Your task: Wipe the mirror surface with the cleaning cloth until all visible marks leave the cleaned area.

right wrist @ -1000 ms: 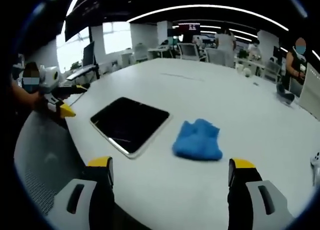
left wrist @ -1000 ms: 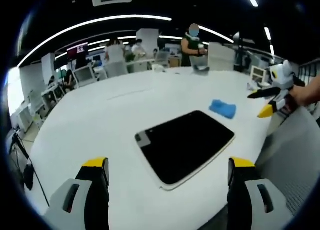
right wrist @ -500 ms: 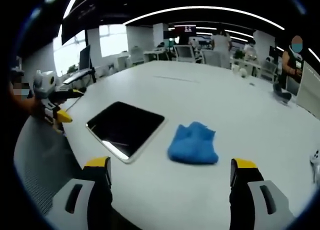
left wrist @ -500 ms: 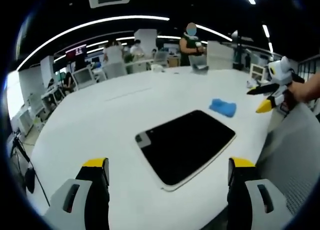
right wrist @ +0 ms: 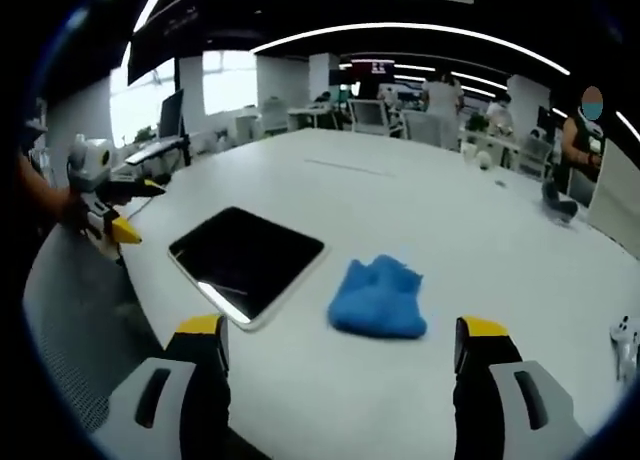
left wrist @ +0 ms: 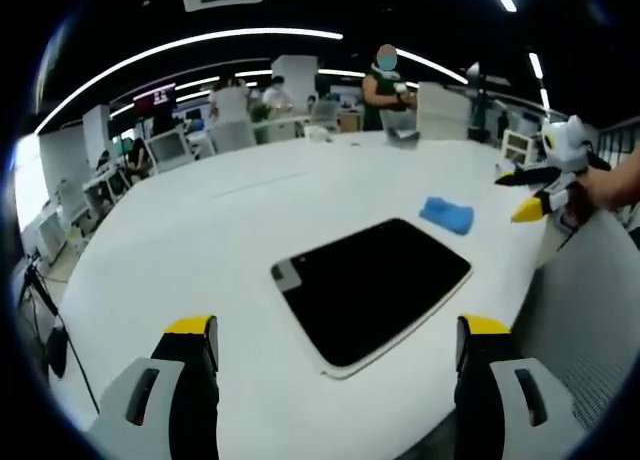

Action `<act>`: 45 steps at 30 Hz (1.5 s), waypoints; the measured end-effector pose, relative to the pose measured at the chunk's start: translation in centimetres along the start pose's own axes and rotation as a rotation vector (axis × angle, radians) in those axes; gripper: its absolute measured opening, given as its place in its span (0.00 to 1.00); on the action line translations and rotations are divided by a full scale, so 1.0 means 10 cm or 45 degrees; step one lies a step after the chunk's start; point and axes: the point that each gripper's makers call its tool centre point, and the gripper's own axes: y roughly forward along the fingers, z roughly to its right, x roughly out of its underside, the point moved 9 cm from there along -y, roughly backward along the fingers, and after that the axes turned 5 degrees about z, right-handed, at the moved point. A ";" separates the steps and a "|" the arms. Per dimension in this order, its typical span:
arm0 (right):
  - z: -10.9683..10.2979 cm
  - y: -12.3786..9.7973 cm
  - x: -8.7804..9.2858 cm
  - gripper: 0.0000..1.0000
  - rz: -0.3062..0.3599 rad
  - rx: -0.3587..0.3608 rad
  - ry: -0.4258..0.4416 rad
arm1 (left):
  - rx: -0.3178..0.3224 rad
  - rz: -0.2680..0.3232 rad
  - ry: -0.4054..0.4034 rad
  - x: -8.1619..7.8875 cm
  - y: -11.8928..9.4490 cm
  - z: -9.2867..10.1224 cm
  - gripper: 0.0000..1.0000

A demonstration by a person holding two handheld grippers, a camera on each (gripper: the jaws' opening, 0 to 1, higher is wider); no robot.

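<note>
A crumpled blue cleaning cloth (right wrist: 378, 298) lies on the white table (right wrist: 480, 230) just beside the dark rectangular mirror (right wrist: 246, 259), not touching it. The left tool (left wrist: 335, 342) and right tool (right wrist: 338, 345) both hover near the mirror, jaws apart and empty.

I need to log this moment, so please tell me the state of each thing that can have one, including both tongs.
Mirror: lying flat on the white table, dark face up, nothing on it.
Cleaning cloth: crumpled, resting on the table beside the mirror, apart from it, not held.
Left tongs: open, empty, above the table edge facing the mirror.
Right tongs: open, empty, pointed at the cloth.
</note>
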 end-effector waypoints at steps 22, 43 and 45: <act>0.06 -0.05 0.08 0.94 -0.002 0.059 0.158 | 0.041 0.011 0.024 0.00 0.02 0.02 0.99; -0.04 -0.03 0.08 0.94 -0.023 -0.001 0.129 | 0.052 -0.006 0.018 0.03 0.00 0.01 0.99; -0.05 -0.03 0.08 0.94 -0.029 -0.013 0.125 | 0.049 -0.014 0.001 0.05 0.00 0.01 0.99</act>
